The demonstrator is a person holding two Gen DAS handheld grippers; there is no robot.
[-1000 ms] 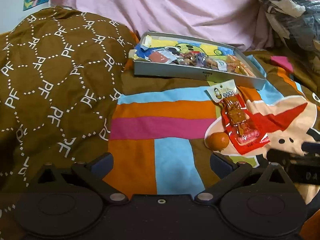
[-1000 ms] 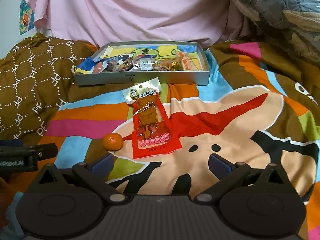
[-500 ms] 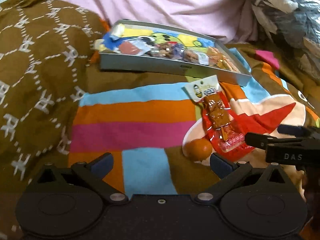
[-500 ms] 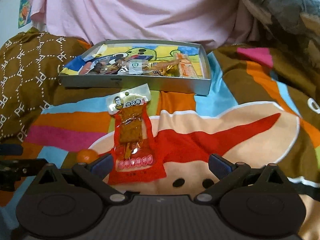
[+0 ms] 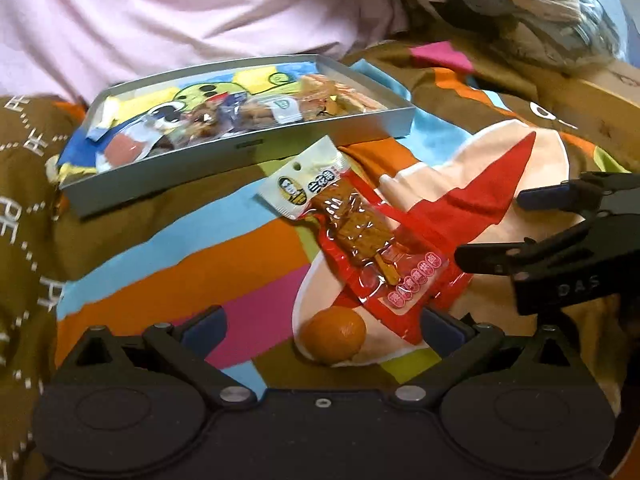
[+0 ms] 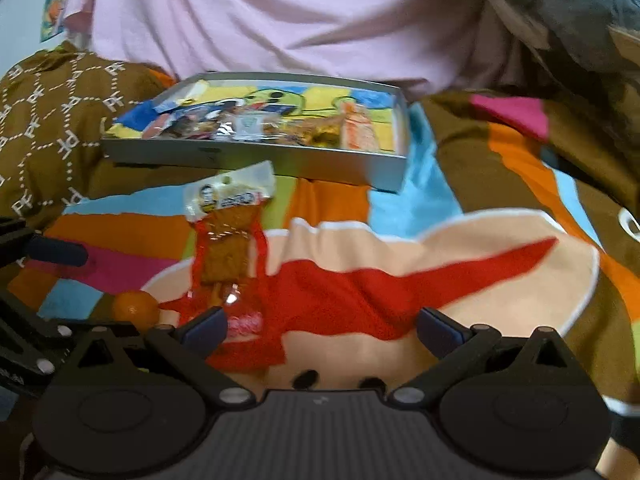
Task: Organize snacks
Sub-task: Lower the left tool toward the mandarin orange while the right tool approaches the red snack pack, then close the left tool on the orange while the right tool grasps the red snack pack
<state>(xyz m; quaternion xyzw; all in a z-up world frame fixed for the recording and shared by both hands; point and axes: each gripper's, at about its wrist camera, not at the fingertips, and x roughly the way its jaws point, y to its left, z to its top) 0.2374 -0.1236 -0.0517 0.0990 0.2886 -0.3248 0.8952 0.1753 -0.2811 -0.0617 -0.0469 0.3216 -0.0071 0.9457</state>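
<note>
A shallow grey tray (image 5: 248, 145) lies on a bed covered by a colourful blanket (image 5: 248, 264), with a pink sheet (image 5: 168, 16) bunched up behind it. The tray has a cartoon print on its floor and holds a loose row of small wrapped snacks (image 5: 256, 114) along its near wall; they overlap, and the single packets are hard to tell apart. In the right wrist view an orange and white packet (image 6: 356, 130) lies at the tray's right end.

Just in front of the tray, on the blanket, lies a long red snack packet (image 5: 360, 240) with a white header and a brown strip showing through its clear window. Its long axis runs from the tray toward the cameras: the white header end points at the tray's near wall, the red end points back toward the grippers. A small orange fruit (image 5: 333, 334) sits just beside the packet's red end.

The left gripper (image 5: 320, 326) has its jaws spread wide with the fruit between them, not touching it. The right gripper (image 6: 320, 326) also has its jaws spread, and the packet's red end lies by its left finger (image 6: 204, 326); nothing is pinched.
</note>
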